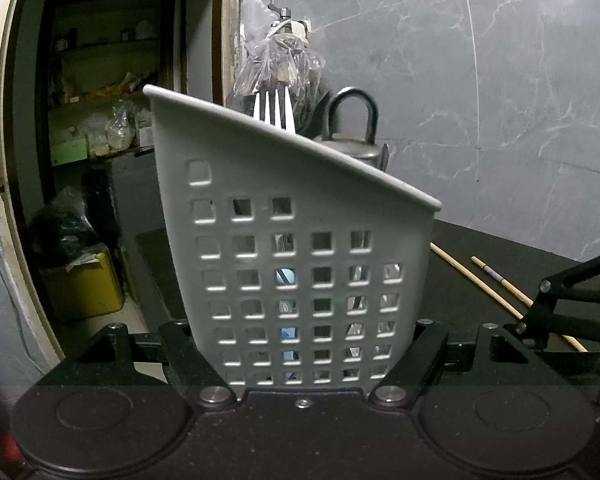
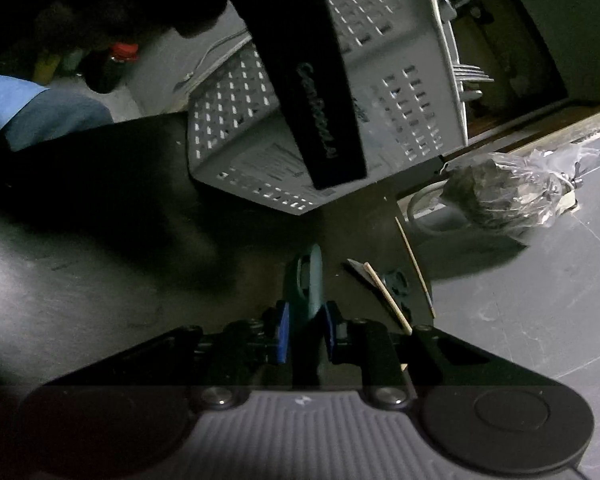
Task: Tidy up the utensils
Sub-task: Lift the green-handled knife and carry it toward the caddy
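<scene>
The left hand-held gripper (image 1: 312, 356) clamps the grey perforated utensil holder (image 1: 300, 248) at frame centre, a fork (image 1: 274, 110) poking above its rim. Low in its own view, the right hand-held gripper (image 2: 305, 330) grasps a teal-handled utensil (image 2: 308, 280) over the black table (image 2: 140, 184).

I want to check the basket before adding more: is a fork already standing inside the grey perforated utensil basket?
Yes, the tines of a metal fork stick up above the rim of the grey perforated utensil basket.

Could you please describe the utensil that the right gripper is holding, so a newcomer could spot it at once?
Start from the grey perforated caddy on the dark table. Nearer the camera, the right gripper clamps a teal handle between its blue pads. Unlike the pale wooden chopsticks lying beside it, it ends in a loop.
</scene>
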Motion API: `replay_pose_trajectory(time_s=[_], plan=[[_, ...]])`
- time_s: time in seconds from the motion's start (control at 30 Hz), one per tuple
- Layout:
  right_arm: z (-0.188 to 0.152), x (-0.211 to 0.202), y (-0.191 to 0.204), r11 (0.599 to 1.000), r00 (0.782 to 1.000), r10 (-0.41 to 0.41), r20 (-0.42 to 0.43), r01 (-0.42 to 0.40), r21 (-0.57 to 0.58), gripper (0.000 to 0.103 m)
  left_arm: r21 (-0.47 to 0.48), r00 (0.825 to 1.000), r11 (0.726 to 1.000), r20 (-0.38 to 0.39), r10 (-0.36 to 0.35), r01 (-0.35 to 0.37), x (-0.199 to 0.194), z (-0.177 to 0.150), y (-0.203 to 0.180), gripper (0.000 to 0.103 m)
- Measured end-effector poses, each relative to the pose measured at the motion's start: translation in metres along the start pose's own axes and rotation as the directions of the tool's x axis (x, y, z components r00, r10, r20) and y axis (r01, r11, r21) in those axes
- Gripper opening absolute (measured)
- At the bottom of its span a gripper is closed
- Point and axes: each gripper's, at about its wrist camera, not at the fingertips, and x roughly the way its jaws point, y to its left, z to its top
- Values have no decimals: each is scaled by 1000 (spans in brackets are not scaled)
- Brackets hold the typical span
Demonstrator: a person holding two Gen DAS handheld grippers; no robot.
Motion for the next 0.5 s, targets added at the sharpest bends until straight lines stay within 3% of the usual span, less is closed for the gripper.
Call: replay_pose_trajectory(time_s=[0.2,0.37,0.5], plan=[[4,0,-14,995,998,66,-23,-64,76,21,-3,1000,1000,5,-17,17,-1,-2,4,77],[1,8,-55,935,968,249,-34,-231,270,20,-7,1000,1000,8,-19,19,0,-2,5,77],[5,-2,-42,962,975,220,-26,-213,168,20,-8,1000,1000,12,-22,22,0,-2,5,77]])
